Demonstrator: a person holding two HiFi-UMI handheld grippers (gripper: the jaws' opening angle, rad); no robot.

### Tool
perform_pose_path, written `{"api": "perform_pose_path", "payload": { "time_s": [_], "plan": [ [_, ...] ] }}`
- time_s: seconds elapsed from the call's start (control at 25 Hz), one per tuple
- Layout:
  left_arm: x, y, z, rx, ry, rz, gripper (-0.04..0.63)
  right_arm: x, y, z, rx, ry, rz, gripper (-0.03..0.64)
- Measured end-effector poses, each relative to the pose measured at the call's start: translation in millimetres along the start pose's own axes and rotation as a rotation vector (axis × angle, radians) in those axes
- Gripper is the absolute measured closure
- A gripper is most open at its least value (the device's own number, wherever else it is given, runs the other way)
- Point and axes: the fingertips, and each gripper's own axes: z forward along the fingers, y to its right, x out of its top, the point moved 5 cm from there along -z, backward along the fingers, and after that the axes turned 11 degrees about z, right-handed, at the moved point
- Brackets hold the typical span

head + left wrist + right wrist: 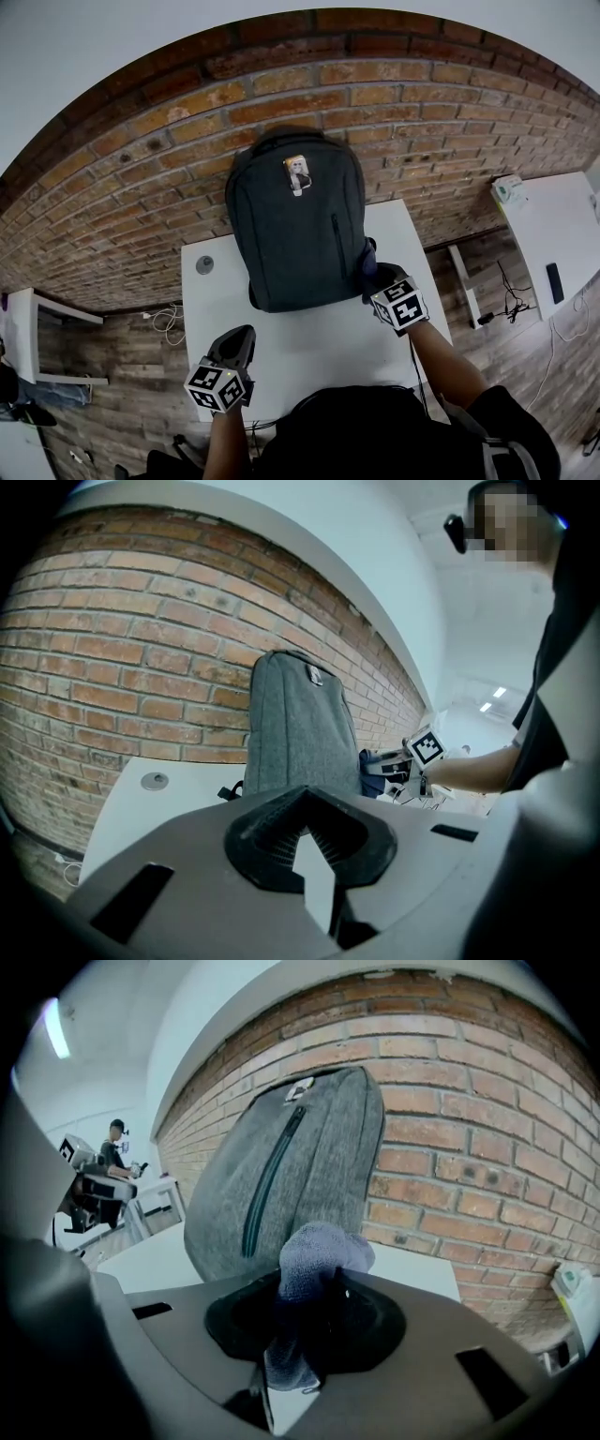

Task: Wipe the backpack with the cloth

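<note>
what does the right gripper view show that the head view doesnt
Only the right gripper view: the right gripper with its jaws clamped on the blue-grey cloth, and a distant person at the left. Only the head view: the left gripper at the near left, and a round grommet in the tabletop. Both: the grey backpack standing upright on the white table against the brick wall.

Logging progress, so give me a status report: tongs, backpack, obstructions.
Right tongs shut on cloth, beside backpack. Left tongs shut, empty, over table. Backpack upright; nothing in the way.
</note>
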Motion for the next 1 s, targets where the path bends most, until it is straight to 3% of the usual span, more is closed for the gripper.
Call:
{"api": "perform_pose_path", "payload": {
  "time_s": [0.24,0.64,1.0],
  "plan": [
    [-1.6,-2.6,-0.7,0.002,-0.003,-0.006,0.598,64.2,-14.3,-9.3,0.007,0.164,-0.029,0.515],
    [-3.5,-5.2,-0.5,0.002,-0.004,-0.010,0.598,174.7,-15.3,-14.3,0.009,0.353,-0.094,0.515],
    [-1.4,-7.0,-8.8,0.022,0.005,-0.016,0.598,267.4,-34.0,-2.4,-0.001,0.453,-0.171,0.515]
  ]
}}
